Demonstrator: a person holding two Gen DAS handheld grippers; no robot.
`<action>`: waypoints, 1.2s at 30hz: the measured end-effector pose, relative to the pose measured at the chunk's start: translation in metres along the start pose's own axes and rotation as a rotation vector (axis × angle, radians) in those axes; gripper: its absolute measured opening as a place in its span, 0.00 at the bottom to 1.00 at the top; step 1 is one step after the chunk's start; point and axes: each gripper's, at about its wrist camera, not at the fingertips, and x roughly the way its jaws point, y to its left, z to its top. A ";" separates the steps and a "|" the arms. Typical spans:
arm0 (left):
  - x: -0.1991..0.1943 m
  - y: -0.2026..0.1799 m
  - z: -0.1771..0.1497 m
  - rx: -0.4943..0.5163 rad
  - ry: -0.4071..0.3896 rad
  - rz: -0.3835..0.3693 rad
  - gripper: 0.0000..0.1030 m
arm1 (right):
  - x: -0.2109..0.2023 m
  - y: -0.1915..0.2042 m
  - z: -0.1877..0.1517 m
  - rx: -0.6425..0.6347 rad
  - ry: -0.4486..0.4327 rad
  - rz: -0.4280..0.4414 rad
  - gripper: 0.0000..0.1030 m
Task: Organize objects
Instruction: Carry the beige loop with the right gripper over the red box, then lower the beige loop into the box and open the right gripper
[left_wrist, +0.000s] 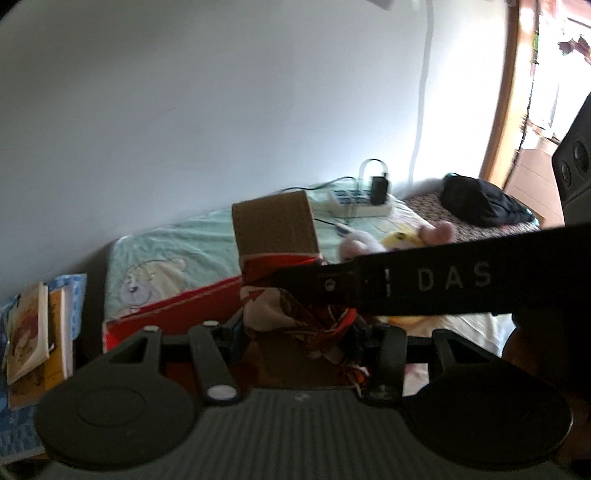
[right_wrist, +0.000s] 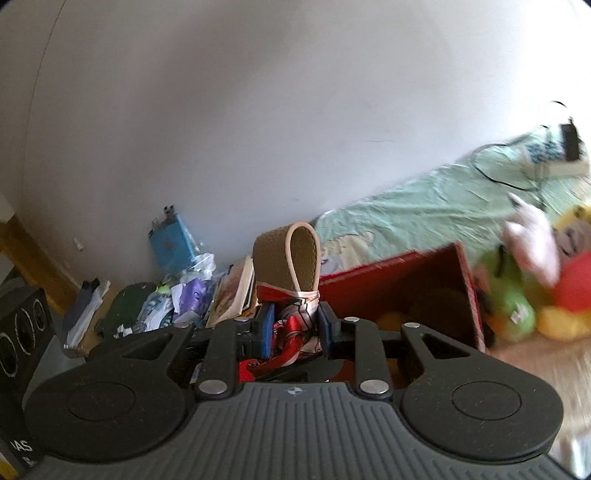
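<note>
Scarf (right_wrist: 291, 332) of red-and-cream print, tied to a tan strap loop (right_wrist: 291, 258), sits clamped between the right gripper (right_wrist: 295, 328) jaws, loop standing up ahead, while the left gripper (left_wrist: 299, 328) jaws also pinch it, red box (right_wrist: 417, 291) just right, beyond.

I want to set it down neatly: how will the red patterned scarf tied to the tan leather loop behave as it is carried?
The scarf looks thin and crumpled, so probably floppy and light. The leather loop stands upright, seemingly stiffer. Both grippers, right and left, pinch cloth; its sheen suggests slipperiness.
</note>
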 end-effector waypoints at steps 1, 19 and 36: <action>0.005 0.006 0.000 -0.011 0.001 0.009 0.48 | 0.007 0.001 0.002 -0.016 0.002 0.004 0.26; 0.101 0.050 -0.040 -0.120 0.219 0.036 0.49 | 0.103 -0.028 -0.013 -0.088 0.232 -0.027 0.25; 0.156 0.055 -0.054 -0.089 0.509 0.065 0.49 | 0.155 -0.062 -0.022 0.134 0.543 -0.085 0.23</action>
